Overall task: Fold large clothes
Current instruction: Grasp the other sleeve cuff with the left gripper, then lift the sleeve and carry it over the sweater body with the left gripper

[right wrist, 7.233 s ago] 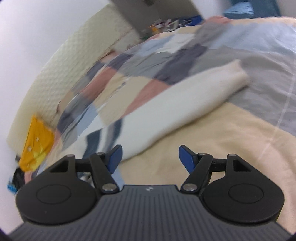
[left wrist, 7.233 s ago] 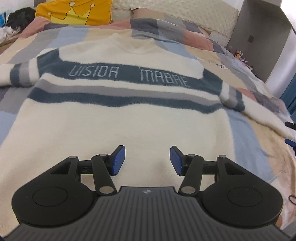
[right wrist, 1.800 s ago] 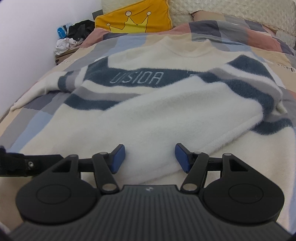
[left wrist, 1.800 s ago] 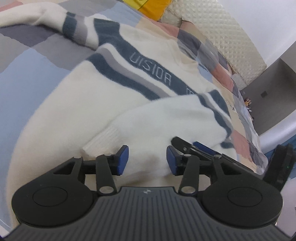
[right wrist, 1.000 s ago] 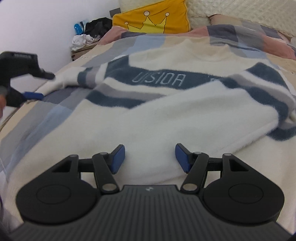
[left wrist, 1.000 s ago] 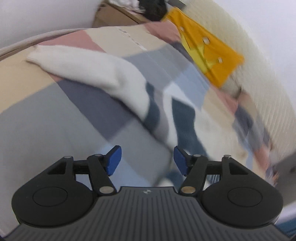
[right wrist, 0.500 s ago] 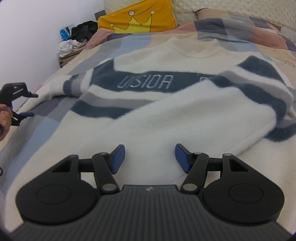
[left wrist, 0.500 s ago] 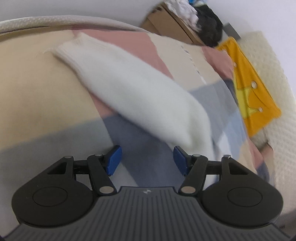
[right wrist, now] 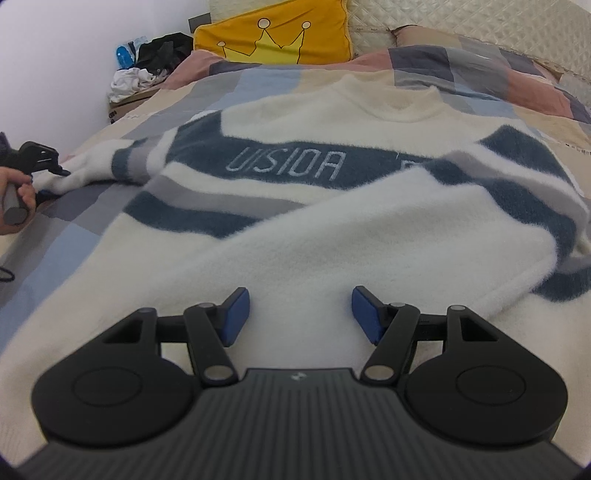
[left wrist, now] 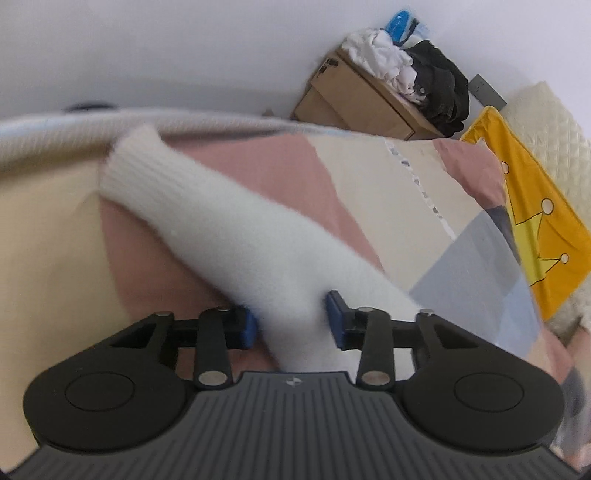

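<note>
The left gripper [left wrist: 291, 319] straddles the left sleeve [left wrist: 229, 236] partway up from the cuff [left wrist: 136, 166]; its jaws are closing, the fleece bunched between the blue pads [left wrist: 245, 328], which meet its sides. The right gripper [right wrist: 297, 315] hovers over the sweater [right wrist: 332, 236] body with jaws spread, holding nothing.

The sweater lies face up on the bed [right wrist: 66, 236]. The right sleeve [right wrist: 406, 229] is already folded across the chest; the left sleeve lies out toward the bed edge, well clear of the body.

Procedure for this step, as judged:
1. Complete the closure until both sleeve layers are pinched, not just the pile.
2. Lift only enough to clear the quilt [left wrist: 369, 192].
3. Carry the sleeve across the chest and lay it flat over the right sleeve.
4. Use the right gripper to steady the body if it drags.

Beyond the sweater sits a pillow [right wrist: 273, 33].
</note>
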The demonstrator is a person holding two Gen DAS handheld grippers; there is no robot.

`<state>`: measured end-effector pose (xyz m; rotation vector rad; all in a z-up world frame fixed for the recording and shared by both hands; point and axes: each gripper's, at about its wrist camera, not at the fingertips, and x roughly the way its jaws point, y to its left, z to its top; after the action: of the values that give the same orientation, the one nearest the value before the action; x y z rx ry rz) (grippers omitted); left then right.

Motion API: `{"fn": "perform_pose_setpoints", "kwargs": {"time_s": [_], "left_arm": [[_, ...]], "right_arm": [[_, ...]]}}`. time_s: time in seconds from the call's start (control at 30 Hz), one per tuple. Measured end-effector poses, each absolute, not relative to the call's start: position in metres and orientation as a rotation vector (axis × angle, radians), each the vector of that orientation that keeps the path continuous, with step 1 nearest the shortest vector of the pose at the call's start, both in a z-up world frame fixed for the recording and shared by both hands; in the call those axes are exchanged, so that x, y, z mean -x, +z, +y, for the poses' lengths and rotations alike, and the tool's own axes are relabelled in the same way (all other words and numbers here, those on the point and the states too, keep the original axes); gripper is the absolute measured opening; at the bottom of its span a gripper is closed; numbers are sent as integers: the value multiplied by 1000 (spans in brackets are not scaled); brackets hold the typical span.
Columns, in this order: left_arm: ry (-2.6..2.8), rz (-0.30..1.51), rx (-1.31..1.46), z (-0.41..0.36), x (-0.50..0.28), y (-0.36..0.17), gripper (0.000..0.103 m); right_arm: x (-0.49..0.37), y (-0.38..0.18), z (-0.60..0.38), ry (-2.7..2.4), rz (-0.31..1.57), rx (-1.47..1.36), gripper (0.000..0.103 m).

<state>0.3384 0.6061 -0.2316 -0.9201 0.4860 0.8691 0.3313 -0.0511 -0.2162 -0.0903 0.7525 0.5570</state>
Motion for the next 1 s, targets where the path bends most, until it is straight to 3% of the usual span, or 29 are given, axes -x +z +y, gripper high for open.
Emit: {"fn": "perform_pose_setpoints", "kwargs": {"time_s": [0.07, 0.27, 0.53, 1.0], "left_arm": [[876, 492, 905, 614, -347, -230, 31], [910, 508, 806, 612, -360, -208, 19], [896, 523, 539, 566, -379, -117, 17], [586, 391, 138, 348, -415, 31, 16]], "right_arm": [[-333, -216, -50, 559, 754, 100, 65], [-334, -216, -49, 559, 753, 111, 65], [-337, -211, -49, 566, 748, 125, 64], [-338, -173, -119, 493, 672, -132, 64]]}}
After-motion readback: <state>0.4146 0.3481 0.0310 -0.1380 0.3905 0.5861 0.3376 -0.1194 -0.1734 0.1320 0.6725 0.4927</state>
